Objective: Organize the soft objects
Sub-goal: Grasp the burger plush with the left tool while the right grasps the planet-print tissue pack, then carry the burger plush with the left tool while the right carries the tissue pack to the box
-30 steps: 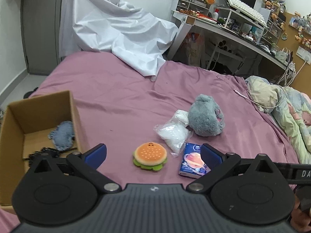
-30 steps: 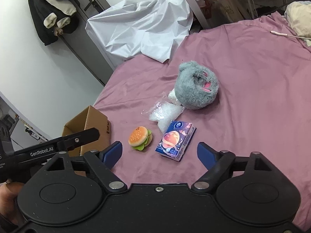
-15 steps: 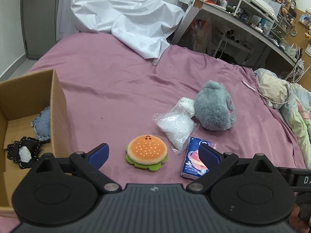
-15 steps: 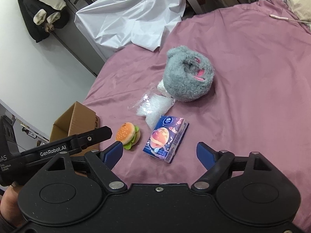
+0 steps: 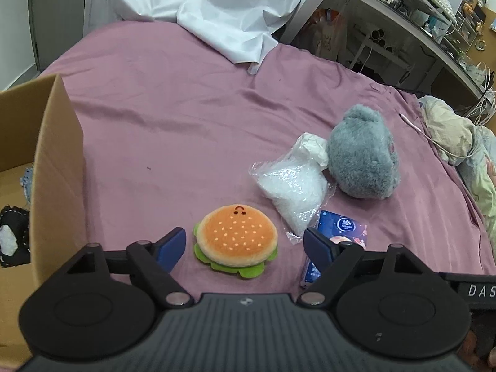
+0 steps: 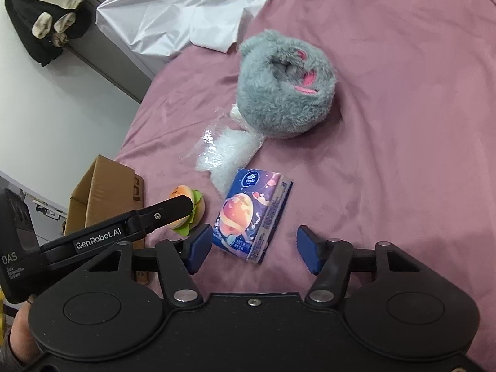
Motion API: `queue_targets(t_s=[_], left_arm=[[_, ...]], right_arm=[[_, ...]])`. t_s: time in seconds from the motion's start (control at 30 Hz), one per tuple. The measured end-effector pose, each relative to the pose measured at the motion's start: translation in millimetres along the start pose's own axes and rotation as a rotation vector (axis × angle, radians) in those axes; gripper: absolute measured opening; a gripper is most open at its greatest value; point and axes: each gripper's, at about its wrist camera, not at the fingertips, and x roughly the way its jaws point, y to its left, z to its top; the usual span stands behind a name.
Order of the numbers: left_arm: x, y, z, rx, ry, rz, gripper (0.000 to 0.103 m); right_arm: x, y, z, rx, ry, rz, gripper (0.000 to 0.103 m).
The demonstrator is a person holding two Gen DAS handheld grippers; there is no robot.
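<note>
A plush burger (image 5: 236,238) lies on the purple bed sheet (image 5: 173,117), between the fingers of my open left gripper (image 5: 245,248), close above it. My open right gripper (image 6: 254,251) hovers just above a blue tissue pack (image 6: 252,215), also in the left wrist view (image 5: 339,232). A clear bag of white pellets (image 5: 293,186) and a grey fluffy plush (image 5: 362,161) lie behind. The burger (image 6: 187,209) shows partly behind the left gripper's finger in the right wrist view, with the plush (image 6: 285,83) and the bag (image 6: 226,152).
An open cardboard box (image 5: 52,167) stands at the left on the bed, with a blue cloth piece and a black lace item (image 5: 12,238) inside. A white sheet (image 5: 217,6) lies at the back. A cluttered desk (image 5: 403,9) and bedding (image 5: 455,136) are at the right.
Both grippers have moved forward and down: the left toward the burger, the right toward the tissue pack. Both stay open.
</note>
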Motion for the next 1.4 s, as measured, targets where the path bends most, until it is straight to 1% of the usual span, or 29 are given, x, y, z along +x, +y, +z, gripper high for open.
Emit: queue_targets(t_s=[0.03,0.13,0.27,0.3,0.33,0.37,0.4,0.5,0.57,0.73,1.0,1.4], left_arm=[[2.4,1.2,-0.2,-0.006,0.005,-0.003,0.078],[11.7,1.5,0.1,-0.016,0.023,-0.011,0.073],[18.9,1.9,0.8,-0.022,0.028,-0.011,0.068],[19.6,2.4,0.9,-0.026,0.026,-0.009,0.064],[20.0,3.2,0.7,-0.029,0.025,-0.006,0.057],[20.6,3.4,0.5,-0.03,0.025,-0.007,0.057],[20.2,3.6,0.0,-0.032,0.022,-0.008,0.057],[16.8,2.7,-1.5,-0.026,0.013,-0.011,0.054],[12.8,2.4,-2.2,-0.024,0.006,-0.021,0.054],[-2.1,-0.2,-2.9,-0.01,-0.016,-0.042,0.054],[-36.6,2.6,-6.0,-0.002,-0.071,-0.049,0.054],[-87.3,3.7,-9.9,0.026,-0.17,-0.062,0.054]], right_arm=[[1.7,-0.5,0.9,0.004,0.003,0.002,0.057],[6.0,-2.3,3.4,0.017,0.006,0.006,0.054],[12.1,-4.0,4.5,0.04,0.004,0.009,0.053],[13.4,-3.6,4.9,0.04,0.002,0.008,0.051],[14.7,-3.2,5.2,0.037,0.002,0.004,0.046],[16.6,-2.5,6.6,0.034,0.003,-0.001,0.043],[18.0,-2.6,7.4,0.033,0.005,-0.008,0.035],[16.8,-3.8,10.0,0.046,0.002,-0.007,0.029],[14.4,-3.3,9.7,0.042,-0.002,-0.012,0.028],[3.9,6.8,4.9,0.008,-0.022,-0.02,0.022],[-14.5,23.6,-1.2,-0.022,-0.072,-0.029,0.02],[-48.6,61.6,-12.0,-0.127,-0.172,-0.012,0.02]])
